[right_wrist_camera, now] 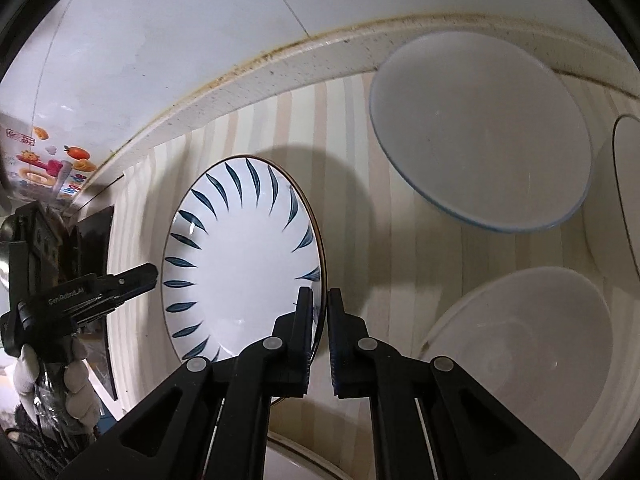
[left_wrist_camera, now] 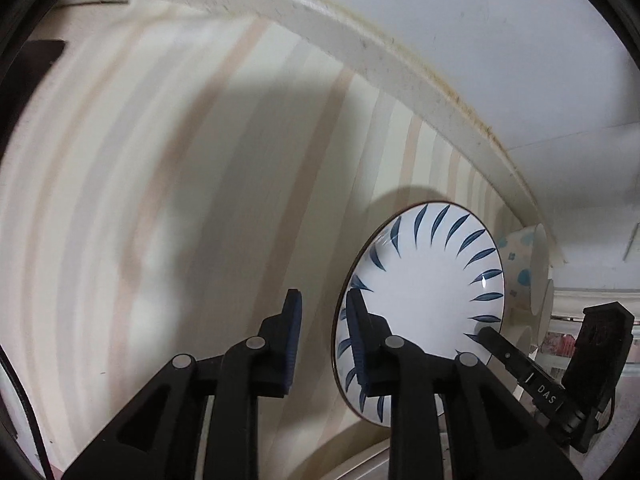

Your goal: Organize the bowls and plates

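A counter (right_wrist_camera: 352,128) covered in pale beige and cream stripes runs up to a speckled raised edge (right_wrist_camera: 280,64), stained brown along its seam with the white wall (right_wrist_camera: 160,32) behind. The task's leaf-patterned plate (right_wrist_camera: 244,256), white with dark blue strokes round its rim, is tilted up off the stripes; the right hand-held gripper (right_wrist_camera: 319,320) is clenched on its near rim, one pad on either face. To the right of it sit a blue-rimmed bowl (right_wrist_camera: 480,132) near the back edge and a plain white bowl (right_wrist_camera: 520,340) closer in, with another rimmed dish (right_wrist_camera: 628,184) cut off at the far right, so that side is crowded. The left hand-held gripper (left_wrist_camera: 323,340) hovers at the plate's other side, released, jaws slightly parted with nothing between them, held by a white-gloved hand (right_wrist_camera: 60,380). Beyond it the striped surface lies open. A spotted cup (left_wrist_camera: 524,264) stands behind the plate in the left wrist view.
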{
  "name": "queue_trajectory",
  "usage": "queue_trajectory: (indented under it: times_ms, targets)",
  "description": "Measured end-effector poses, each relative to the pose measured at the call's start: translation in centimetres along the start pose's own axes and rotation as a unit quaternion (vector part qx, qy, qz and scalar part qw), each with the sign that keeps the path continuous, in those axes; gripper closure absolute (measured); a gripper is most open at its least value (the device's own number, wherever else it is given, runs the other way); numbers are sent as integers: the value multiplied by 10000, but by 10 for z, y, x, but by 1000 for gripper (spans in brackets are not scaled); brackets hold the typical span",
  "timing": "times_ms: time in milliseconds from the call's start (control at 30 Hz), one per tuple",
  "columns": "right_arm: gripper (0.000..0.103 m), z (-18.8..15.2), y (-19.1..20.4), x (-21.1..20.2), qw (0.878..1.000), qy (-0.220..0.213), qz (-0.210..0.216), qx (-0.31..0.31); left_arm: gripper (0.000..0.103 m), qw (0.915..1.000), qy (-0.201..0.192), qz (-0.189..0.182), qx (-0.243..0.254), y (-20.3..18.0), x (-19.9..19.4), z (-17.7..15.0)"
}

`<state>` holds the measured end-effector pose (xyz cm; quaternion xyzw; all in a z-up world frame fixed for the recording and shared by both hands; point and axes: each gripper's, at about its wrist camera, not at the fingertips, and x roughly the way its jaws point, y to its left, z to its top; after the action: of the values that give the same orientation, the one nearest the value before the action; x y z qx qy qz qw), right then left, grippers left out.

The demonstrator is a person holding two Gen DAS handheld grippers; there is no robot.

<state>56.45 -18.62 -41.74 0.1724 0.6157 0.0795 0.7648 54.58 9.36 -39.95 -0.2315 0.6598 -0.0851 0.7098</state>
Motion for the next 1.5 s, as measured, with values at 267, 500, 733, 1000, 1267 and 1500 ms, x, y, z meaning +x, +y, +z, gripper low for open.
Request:
queue_trajectory:
  times_ms: [267, 500, 733, 1000, 1267, 1500]
  targets:
    - [95, 4, -2, 1, 9999, 24, -4, -126, 85, 9985, -189, 341, 396, -27, 13, -2]
    - [95, 3, 0, -4, 9998, -66, 3, -186, 86, 9942, -536, 544, 764, -39, -4, -16]
    - [95, -10, 1, -34, 9994, -302, 101, -125, 86, 9898, -737, 560, 1086, -50, -40, -40]
    - [95, -56, 11, -91, 9974, -648, 261, -146, 86, 9844, -1070, 477, 1314, -62, -96, -94]
    - [95, -124, 16, -130, 9960, -804, 340, -201, 86, 9823, -1111, 406, 1449, -63, -114, -150]
    - [95, -181, 4, -122, 9976, -612, 288, -113, 86, 9852, -857, 472, 1405, -44, -95, -188]
